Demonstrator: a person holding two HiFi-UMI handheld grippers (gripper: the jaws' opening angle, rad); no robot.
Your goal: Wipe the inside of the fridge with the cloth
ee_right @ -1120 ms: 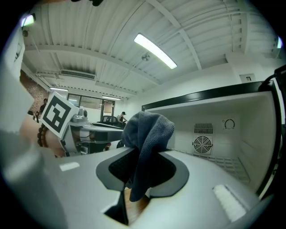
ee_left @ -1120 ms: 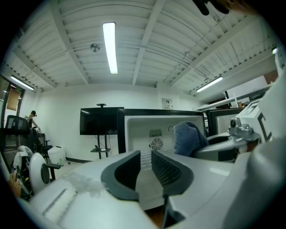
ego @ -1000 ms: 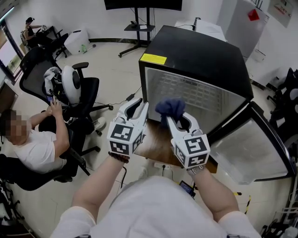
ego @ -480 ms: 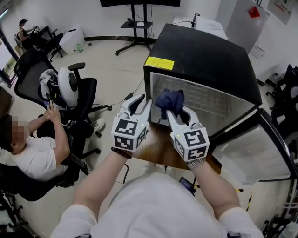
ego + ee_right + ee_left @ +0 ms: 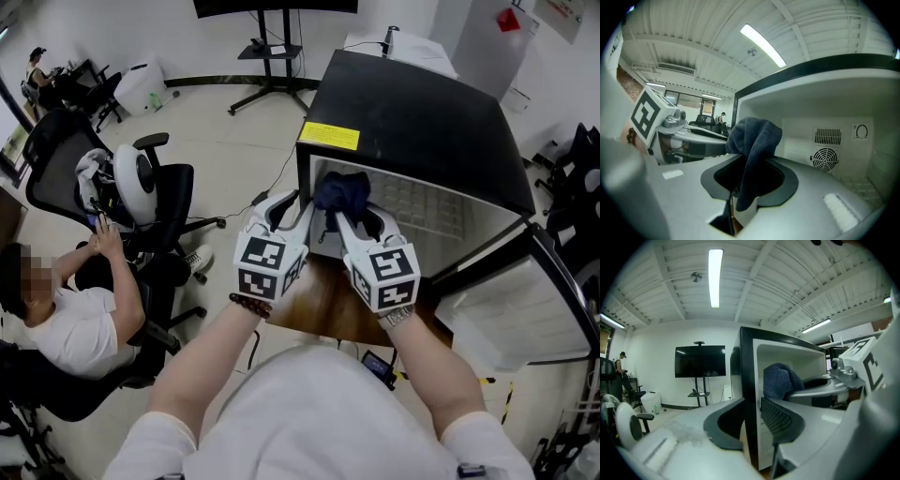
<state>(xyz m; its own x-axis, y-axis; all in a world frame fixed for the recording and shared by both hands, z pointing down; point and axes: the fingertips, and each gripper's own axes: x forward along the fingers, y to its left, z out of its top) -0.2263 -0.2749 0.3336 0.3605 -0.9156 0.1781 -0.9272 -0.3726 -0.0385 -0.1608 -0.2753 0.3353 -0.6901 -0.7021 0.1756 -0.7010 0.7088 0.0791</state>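
Cloth (image 5: 342,191) in right hand-held gripper (image 5: 351,218)

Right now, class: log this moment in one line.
right gripper: shut on cloth at fridge mouth | left gripper: open, jaws just opening, fridge edge seen between them | fridge door: open

seated person (image 5: 70,323) at left, black office chair (image 5: 178,187) just beside them, TV on stand (image 5: 700,361) far back, ceiling strip light (image 5: 715,276) lit
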